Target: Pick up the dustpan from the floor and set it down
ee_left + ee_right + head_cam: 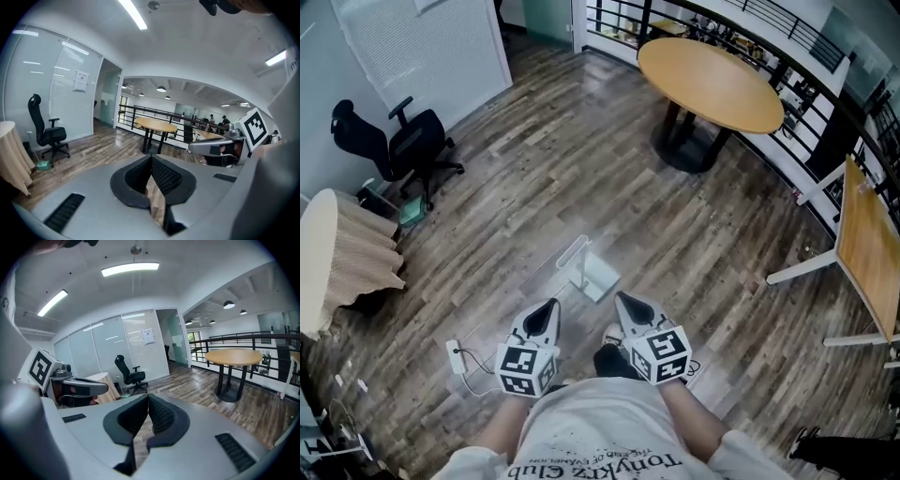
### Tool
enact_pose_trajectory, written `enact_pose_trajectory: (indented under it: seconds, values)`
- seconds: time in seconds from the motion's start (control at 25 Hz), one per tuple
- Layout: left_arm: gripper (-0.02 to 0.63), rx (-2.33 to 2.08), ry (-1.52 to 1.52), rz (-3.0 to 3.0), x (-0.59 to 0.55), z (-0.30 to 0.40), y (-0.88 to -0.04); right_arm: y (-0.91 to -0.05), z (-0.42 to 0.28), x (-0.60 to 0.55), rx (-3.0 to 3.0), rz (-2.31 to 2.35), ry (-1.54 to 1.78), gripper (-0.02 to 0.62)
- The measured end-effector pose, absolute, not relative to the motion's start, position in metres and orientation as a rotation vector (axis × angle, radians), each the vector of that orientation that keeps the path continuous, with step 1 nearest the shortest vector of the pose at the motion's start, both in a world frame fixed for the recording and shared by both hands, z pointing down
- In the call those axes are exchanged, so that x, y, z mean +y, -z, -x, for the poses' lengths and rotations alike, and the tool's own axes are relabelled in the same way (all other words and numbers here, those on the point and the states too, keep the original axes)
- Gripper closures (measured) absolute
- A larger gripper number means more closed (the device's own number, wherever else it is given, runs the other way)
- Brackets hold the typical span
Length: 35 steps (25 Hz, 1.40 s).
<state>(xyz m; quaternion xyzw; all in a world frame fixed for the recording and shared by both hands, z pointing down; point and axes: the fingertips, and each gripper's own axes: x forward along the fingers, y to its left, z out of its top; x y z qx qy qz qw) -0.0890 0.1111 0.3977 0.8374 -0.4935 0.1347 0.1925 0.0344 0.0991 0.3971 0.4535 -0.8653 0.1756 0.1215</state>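
Grey-brown wood-plank floor fills the room in the head view. At the far left stands a round table draped in a beige ribbed cloth, and just behind it a black office chair on castors sits before a white-blinded glass wall. Nearer the person, a white power strip with its cable lies on the boards, just left of the grippers.

The left gripper, grey-shelled with a black-and-white marker cube, points forward and slightly down. In the left gripper view its black textured pads meet at the tips, closed with nothing between them; only floor shows behind.

Just ahead of the two grippers, between their lines of aim, a pale, whitish plastic dustpan rests on the floor with its handle rising toward the left. It is near both sets of tips but apart from them.

The right gripper is held beside the left one, angled the same way. In the right gripper view its pads likewise touch at the tips, closed and empty.

Farther off, up and to the right, a round wooden table on a black pedestal stands by a curved black metal railing. At the right edge is a rectangular wooden table with white legs.
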Motion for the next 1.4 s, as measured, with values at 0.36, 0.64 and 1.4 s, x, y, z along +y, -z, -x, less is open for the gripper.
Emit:
enact_pose_trajectory:
  seconds: [0.36, 0.64, 1.4]
  values:
    - [0.583, -1.480, -0.417, -2.268, 0.062, 0.078, -0.404, -0.406, -0.044, 0.032, -2.564, -1.188, -0.541, 0.571]
    - [0.583, -1.406, -0.462, -2.270, 0.038, 0.084, -0.414, -0.414, -0.031, 0.007, -2.537, -1.184, -0.595, 0.571]
    - [0.468, -1.212, -0.668, -2.365, -0.021, 0.067, -0.460, -0.453, -0.035, -0.033, -2.434, -1.302, -0.692, 0.571]
